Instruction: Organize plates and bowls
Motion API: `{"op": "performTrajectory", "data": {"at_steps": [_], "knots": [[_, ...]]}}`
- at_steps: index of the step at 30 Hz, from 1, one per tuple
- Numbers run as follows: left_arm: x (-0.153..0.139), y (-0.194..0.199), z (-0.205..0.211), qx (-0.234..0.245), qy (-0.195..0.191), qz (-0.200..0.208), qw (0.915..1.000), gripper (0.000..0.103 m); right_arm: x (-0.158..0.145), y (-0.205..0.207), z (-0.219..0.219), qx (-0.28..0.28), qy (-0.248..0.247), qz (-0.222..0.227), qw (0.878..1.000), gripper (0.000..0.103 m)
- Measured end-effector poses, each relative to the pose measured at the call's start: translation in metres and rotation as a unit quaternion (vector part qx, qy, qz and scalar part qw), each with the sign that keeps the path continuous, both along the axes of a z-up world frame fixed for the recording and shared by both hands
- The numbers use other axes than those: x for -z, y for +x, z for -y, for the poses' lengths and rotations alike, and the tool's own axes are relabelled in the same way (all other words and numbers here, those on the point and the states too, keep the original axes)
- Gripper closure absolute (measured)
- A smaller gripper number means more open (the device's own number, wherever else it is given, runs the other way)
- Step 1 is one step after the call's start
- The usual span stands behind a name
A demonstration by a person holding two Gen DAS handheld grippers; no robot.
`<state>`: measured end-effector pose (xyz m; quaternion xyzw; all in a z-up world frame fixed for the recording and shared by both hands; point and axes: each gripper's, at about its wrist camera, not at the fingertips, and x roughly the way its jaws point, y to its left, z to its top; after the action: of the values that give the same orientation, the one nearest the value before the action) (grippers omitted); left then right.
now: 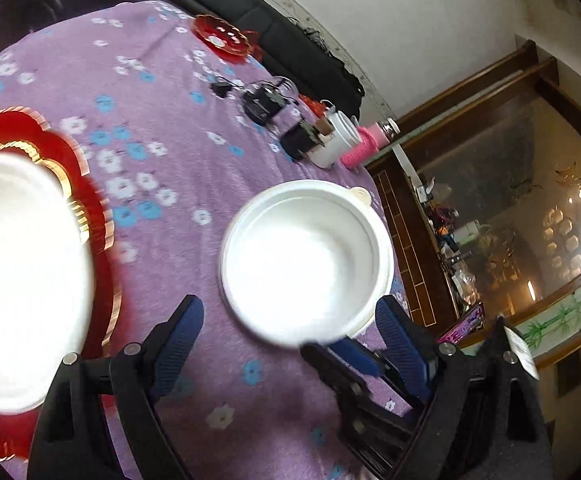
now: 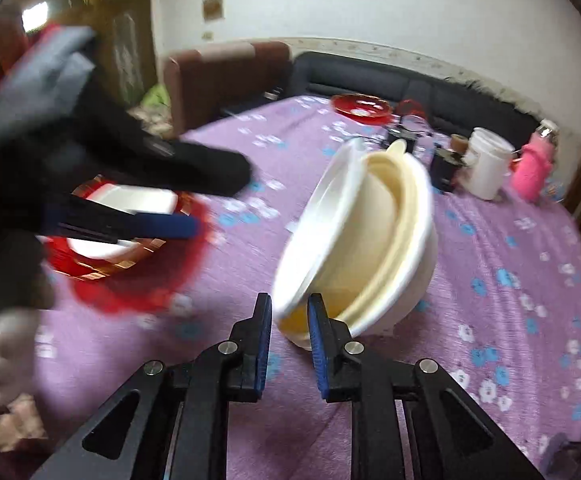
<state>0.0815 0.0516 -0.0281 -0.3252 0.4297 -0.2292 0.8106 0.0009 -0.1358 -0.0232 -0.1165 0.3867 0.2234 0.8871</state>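
A nested stack of white and cream bowls (image 2: 354,240) stands tilted on the purple flowered tablecloth (image 2: 490,320), its near rim lifted. That rim lies between the fingers of my right gripper (image 2: 290,320), whose jaws stand a little apart around it. From the left wrist the same stack (image 1: 306,256) shows as a white bowl. My left gripper (image 1: 290,332) is wide open around its near edge and holds nothing. To the left, a red gold-edged plate (image 1: 90,208) carries another white bowl (image 1: 18,280). The left gripper (image 2: 210,200) hovers over that plate (image 2: 150,280).
A small red dish (image 2: 362,106) sits at the far edge. Black chargers (image 1: 262,100), a white cup (image 2: 486,164) and a pink bottle (image 2: 530,168) crowd the back right. A dark sofa (image 2: 370,72) lies behind. The table's edge (image 1: 390,264) runs close beside the stack.
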Motion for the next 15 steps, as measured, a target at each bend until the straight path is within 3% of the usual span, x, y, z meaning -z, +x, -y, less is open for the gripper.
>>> {"op": "performTrajectory", "data": {"at_steps": [4,7,8,9,11,12,15], "knots": [[0.008,-0.01,-0.017,-0.011,-0.005,-0.011,0.9999,0.016,0.016,0.017,0.001,0.05,0.014,-0.019,0.998,0.083],[0.01,-0.019,-0.026,-0.019,-0.001,-0.008,0.9998,0.016,0.02,0.031,0.018,0.087,0.079,-0.052,0.992,0.079],[0.01,-0.02,-0.027,-0.021,0.0,-0.006,0.9998,0.016,0.021,0.035,0.029,0.1,0.119,-0.069,0.985,0.069],[0.009,-0.022,-0.029,-0.023,0.003,-0.002,0.9997,0.016,0.021,0.039,0.038,0.109,0.16,-0.085,0.977,0.052],[0.007,-0.027,-0.033,-0.026,0.004,0.004,0.9996,0.016,0.023,0.045,0.061,0.136,0.241,-0.113,0.954,0.037],[0.007,-0.027,-0.033,-0.026,0.003,0.006,0.9996,0.016,0.024,0.046,0.068,0.146,0.272,-0.12,0.943,0.037],[0.006,-0.029,-0.031,-0.021,-0.001,0.007,0.9998,0.016,0.035,0.057,0.093,0.177,0.373,-0.169,0.895,0.037]]}}
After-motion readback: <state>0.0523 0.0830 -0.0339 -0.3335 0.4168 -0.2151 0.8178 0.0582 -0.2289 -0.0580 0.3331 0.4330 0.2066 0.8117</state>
